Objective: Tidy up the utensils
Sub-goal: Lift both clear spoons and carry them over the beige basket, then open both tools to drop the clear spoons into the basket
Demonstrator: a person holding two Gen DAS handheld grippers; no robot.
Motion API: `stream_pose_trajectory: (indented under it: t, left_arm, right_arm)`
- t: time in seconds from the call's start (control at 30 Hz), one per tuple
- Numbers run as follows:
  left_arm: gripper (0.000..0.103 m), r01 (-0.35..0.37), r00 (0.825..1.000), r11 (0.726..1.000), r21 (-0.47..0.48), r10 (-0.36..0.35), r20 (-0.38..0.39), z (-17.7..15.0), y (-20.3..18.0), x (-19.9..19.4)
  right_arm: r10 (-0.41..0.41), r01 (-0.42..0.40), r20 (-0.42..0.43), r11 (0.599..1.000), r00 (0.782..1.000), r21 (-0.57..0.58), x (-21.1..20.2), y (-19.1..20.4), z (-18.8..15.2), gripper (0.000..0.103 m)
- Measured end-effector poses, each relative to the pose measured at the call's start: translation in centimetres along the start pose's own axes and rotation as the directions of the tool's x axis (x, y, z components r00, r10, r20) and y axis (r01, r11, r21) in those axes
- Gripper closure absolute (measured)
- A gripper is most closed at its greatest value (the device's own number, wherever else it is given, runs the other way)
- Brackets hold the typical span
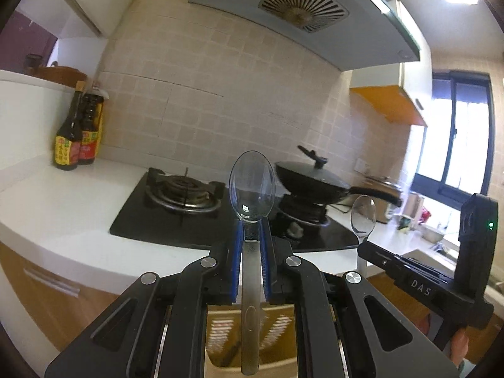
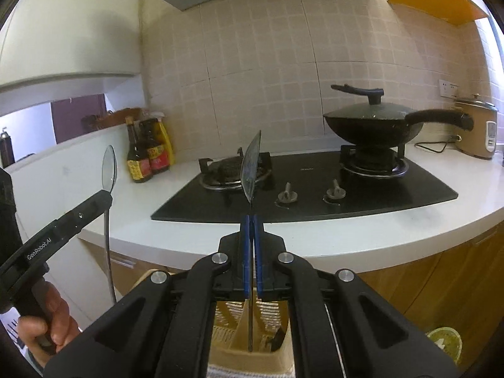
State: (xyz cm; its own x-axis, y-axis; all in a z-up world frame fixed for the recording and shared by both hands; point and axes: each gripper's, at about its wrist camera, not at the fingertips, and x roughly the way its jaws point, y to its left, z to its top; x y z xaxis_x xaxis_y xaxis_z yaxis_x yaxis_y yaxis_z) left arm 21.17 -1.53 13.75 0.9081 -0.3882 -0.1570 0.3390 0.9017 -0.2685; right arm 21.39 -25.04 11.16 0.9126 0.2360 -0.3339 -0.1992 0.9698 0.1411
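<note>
My left gripper (image 1: 252, 225) is shut on the neck of a metal spoon (image 1: 252, 186). The spoon stands upright, bowl on top, with its handle hanging between the fingers. My right gripper (image 2: 252, 219) is shut on a second spoon (image 2: 251, 170), seen edge-on, its handle also pointing down. Each view shows the other gripper from the side: the right gripper (image 1: 362, 247) with its spoon (image 1: 363, 214), and the left gripper (image 2: 105, 195) with its spoon (image 2: 109, 167). A beige slotted utensil holder (image 2: 230, 318) sits below both grippers, with the handle ends just over or just inside it.
Ahead is a curved white counter (image 2: 346, 239) with a black gas hob (image 2: 315, 189). A lidded black wok (image 2: 371, 126) sits on the right burner. Sauce bottles (image 2: 148, 154) stand at the back left, a rice cooker (image 2: 475, 132) at the far right. A hand (image 2: 53, 324) grips the left tool.
</note>
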Motion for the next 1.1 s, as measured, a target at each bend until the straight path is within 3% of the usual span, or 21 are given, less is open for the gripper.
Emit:
stream_pose_trajectory:
  t: [0.17, 0.47, 0.53, 0.57, 0.67, 0.8, 0.9, 1.1]
  left_arm:
    - [0.094, -0.022, 1.0, 1.0, -0.004, 0.022, 0.001, -1.4, 0.6, 1.9]
    - [0.093, -0.019, 1.0, 1.0, 0.004, 0.019, 0.006, -3.1, 1.1, 2.3]
    - [0.086, -0.006, 1.0, 1.0, -0.002, 0.006, 0.003, -3.4, 1.3, 2.0]
    - [0.078, 0.004, 1.0, 1.0, -0.008, -0.004, -0.005, -3.5, 1.5, 1.9]
    - [0.077, 0.011, 1.0, 1.0, -0.007, -0.012, -0.018, -3.7, 1.7, 1.0]
    - [0.066, 0.025, 0.999, 1.0, -0.005, -0.025, -0.026, -3.7, 1.7, -0.9]
    - [0.062, 0.036, 0.999, 0.999, -0.004, -0.036, -0.033, -3.6, 1.8, -2.6]
    - [0.061, 0.073, 0.995, 0.997, -0.03, -0.075, -0.069, -3.6, 2.1, -5.9]
  right_arm:
    - [-0.016, 0.016, 0.005, 1.0, 1.0, 0.0, 2.0, -0.3, -1.3, 0.101]
    - [-0.013, 0.013, 0.042, 1.0, 0.999, 0.011, 1.6, -0.9, -3.2, 0.101]
    - [-0.002, 0.002, 0.026, 1.0, 1.0, 0.009, 1.3, -1.0, -3.5, 0.099]
    - [0.012, -0.013, 0.013, 1.0, 1.0, 0.016, 1.1, -1.1, -3.7, 0.097]
    - [0.023, -0.022, -0.007, 0.999, 1.0, 0.028, 0.3, -1.5, -4.0, 0.091]
    - [0.032, -0.029, -0.051, 0.998, 0.998, 0.054, -1.3, -2.0, -4.8, 0.09]
    - [0.038, -0.032, -0.083, 0.997, 0.996, 0.065, -2.5, -2.0, -5.2, 0.081]
    - [0.033, -0.025, -0.132, 0.997, 0.991, 0.066, -5.0, -1.1, -5.8, 0.077]
